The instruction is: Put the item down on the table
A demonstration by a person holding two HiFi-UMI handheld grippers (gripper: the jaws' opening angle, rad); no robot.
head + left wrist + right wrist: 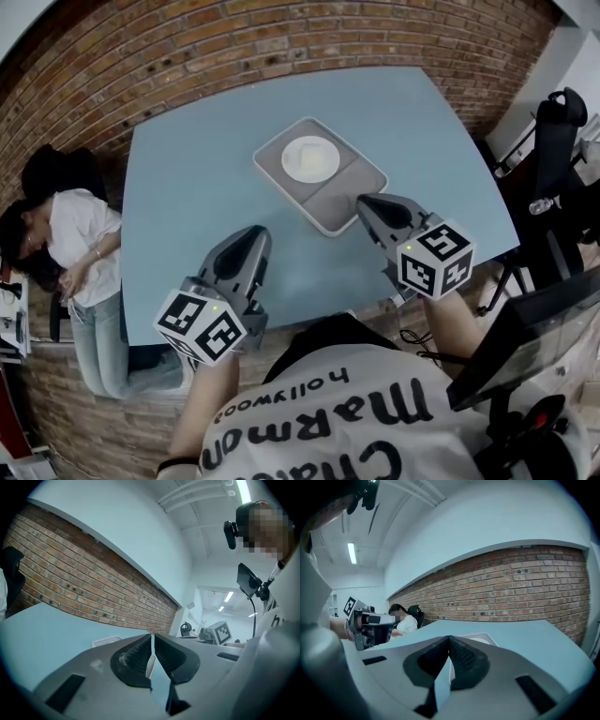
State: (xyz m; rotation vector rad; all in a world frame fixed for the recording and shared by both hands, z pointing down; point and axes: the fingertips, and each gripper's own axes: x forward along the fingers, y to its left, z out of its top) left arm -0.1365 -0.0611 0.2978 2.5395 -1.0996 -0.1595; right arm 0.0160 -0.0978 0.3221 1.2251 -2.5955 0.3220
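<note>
Left claw [255, 234], right claw [365, 202]: tips touching (holding nothing).

Brick wall [281, 37] runs along the back, with a white wall [487, 522] above it. A person in white top and jeans [89, 262] sits at far left, a black chair [52, 169] just behind them. At right there is a black stand with gear [560, 117], and a dark flat panel [530, 333] at lower right. A ceiling strip light [351, 553] is lit.
</note>
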